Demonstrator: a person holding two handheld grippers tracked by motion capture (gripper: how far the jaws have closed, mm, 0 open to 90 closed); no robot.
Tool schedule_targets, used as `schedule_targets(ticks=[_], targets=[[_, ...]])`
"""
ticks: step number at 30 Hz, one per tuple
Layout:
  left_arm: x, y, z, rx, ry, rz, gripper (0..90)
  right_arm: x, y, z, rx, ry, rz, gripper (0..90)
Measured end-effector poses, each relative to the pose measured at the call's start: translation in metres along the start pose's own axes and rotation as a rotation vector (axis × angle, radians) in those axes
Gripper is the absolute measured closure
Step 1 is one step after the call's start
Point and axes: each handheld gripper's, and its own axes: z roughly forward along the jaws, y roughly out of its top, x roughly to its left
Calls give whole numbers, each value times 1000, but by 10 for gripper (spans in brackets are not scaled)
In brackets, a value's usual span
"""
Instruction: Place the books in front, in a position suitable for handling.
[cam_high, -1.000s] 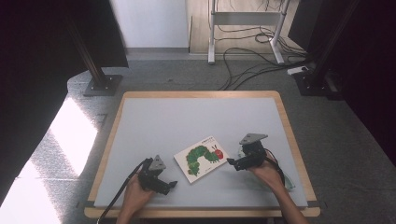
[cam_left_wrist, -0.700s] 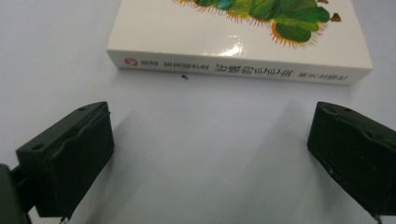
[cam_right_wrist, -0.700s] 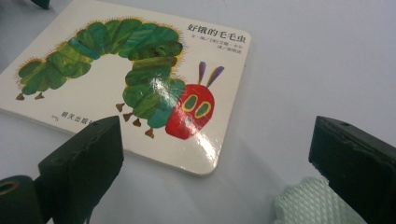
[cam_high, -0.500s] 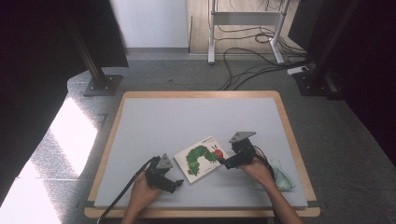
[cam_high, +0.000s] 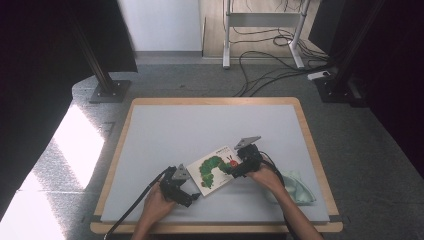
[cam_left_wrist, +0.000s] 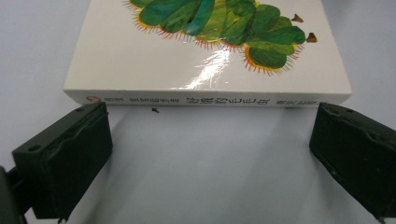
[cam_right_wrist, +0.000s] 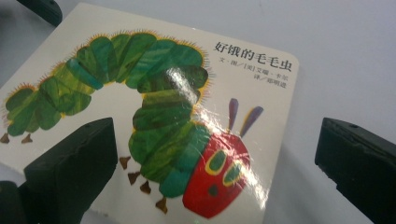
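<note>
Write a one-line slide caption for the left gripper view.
Open left gripper faces the spine of a closed caterpillar picture book lying flat on the table.

Probably lab: floor cables (cam_high: 260, 75), rig stands (cam_high: 107, 90).

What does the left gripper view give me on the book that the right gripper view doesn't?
Left gripper view: the book's spine, printed with lettering, facing the open jaws, and the caterpillar's green tail end.

Right gripper view: the caterpillar's red head and the cover title.

Both: the closed book flat on the table, with each gripper's jaws spread wide.
</note>
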Motion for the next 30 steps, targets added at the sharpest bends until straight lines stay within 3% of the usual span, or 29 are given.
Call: schedule_targets(ticks=[3, 16, 19, 24, 30], targets=[[-1, 1, 0, 2, -5, 14, 0, -1, 2, 4, 5, 1, -1, 0], [-1, 3, 3, -1, 1, 2, 0, -6, 7, 26, 23, 60, 47, 0], [-1, 3, 3, -1, 1, 2, 0, -6, 7, 26, 24, 59, 52, 0], [-1, 3, 3, -1, 1, 1, 0, -10, 8, 22, 4, 99, 119, 0], [-1, 3, 3, -1, 1, 1, 0, -9, 13, 14, -21, 101, 127, 0]])
